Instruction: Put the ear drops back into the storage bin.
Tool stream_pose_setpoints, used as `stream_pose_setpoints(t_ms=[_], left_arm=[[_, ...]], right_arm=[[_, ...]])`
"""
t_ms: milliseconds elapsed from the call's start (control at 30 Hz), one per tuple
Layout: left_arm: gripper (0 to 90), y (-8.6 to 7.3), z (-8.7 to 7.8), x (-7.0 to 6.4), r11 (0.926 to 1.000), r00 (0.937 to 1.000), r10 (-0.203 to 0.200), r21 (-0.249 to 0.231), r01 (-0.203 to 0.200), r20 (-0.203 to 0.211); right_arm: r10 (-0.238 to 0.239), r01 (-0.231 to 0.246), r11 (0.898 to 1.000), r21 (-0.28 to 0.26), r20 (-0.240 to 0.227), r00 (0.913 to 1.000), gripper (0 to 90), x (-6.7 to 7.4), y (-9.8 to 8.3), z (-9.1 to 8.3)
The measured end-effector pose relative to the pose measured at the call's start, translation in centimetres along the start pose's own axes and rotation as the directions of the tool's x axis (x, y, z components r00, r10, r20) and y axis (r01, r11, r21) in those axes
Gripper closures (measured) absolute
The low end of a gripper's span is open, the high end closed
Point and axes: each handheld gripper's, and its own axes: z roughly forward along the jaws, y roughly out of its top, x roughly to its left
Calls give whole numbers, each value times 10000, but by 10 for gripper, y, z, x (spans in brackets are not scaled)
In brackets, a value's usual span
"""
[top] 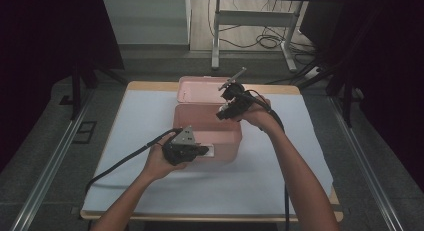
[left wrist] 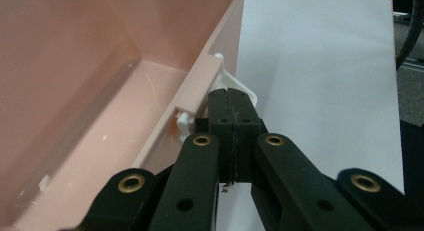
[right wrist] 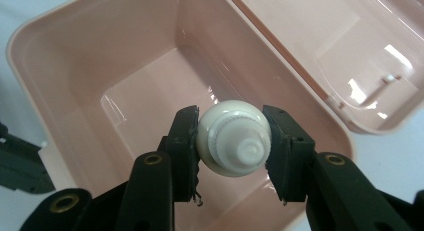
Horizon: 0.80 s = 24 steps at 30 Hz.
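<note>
Two grippers worked at a pink plastic box [top: 207,128] that stood open on a white-covered table [top: 150,181], its hinged lid [top: 200,89] laid back flat on the far side. The left gripper [top: 202,151] sat at the near wall of the box, held from below by the person's left hand [top: 159,162]. In the left gripper view its jaws stood fully shut, pad against pad, with their tips at the white latch [left wrist: 235,86] on the box's outer wall; whether they pinched any part of that latch could not be told. The right gripper [top: 225,112] hung over the open box near its far right corner, with the right hand [top: 257,116] behind it. In the right gripper view its jaws were clamped on a white, rounded bottle [right wrist: 234,139] with a ridged screw cap, one pad pressed to each side, the cap end facing the camera. The bottle was above the box's bare interior [right wrist: 150,106], clear of the floor and walls. A black cable [top: 120,163] trailed from the left gripper across the table toward the near left edge.
</note>
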Motion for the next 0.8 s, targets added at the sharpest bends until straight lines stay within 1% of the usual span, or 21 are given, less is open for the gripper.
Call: stream_pose_setpoints(t_ms=[100, 300, 367, 433, 500, 533, 600, 633, 700, 733, 767, 800], left_arm=[[900, 0, 0, 0, 10000, 10000, -12, 0, 12, -2], [900, 0, 0, 0, 10000, 10000, 4, 0, -4, -27], [900, 0, 0, 0, 10000, 10000, -71, -39, 71, -16], [900, 0, 0, 0, 9999, 10000, -88, -60, 88, -5], [900, 0, 0, 0, 10000, 10000, -78, -49, 78, 2], [900, 0, 0, 0, 10000, 10000, -34, -8, 34, -2], [900, 0, 0, 0, 10000, 10000, -29, 23, 29, 2], [900, 0, 0, 0, 10000, 10000, -30, 22, 30, -1], [900, 0, 0, 0, 10000, 10000, -20, 3, 20, 6], [900, 0, 0, 0, 10000, 10000, -64, -46, 65, 22], [900, 0, 0, 0, 10000, 10000, -63, -51, 63, 24], [900, 0, 0, 0, 10000, 10000, -63, -51, 63, 24]], right_arm=[[1, -1, 10000, 7, -44, 10000, 601, 1, 2, 3], [-40, 41, 10000, 29, -85, 10000, 602, 3, 11, 19], [-57, 57, 10000, 43, -81, 10000, 601, 3, 13, 22], [-54, 54, 10000, 60, -137, 9999, 601, 4, 17, 32], [-67, 68, 10000, 62, -160, 9998, 602, 4, 18, 34], [-115, 118, 9999, 101, -231, 9997, 601, 5, 21, 41], [-193, 198, 9996, 187, -265, 9995, 601, 7, 24, 48], [-193, 198, 9996, 187, -265, 9995, 601, 7, 24, 48], [-232, 240, 9992, 313, -268, 9994, 601, 8, 27, 57], [-232, 240, 9992, 313, -268, 9994, 601, 8, 27, 57], [-225, 235, 9991, 359, -273, 9994, 601, 9, 29, 63], [-225, 235, 9991, 359, -273, 9994, 601, 9, 29, 63]])
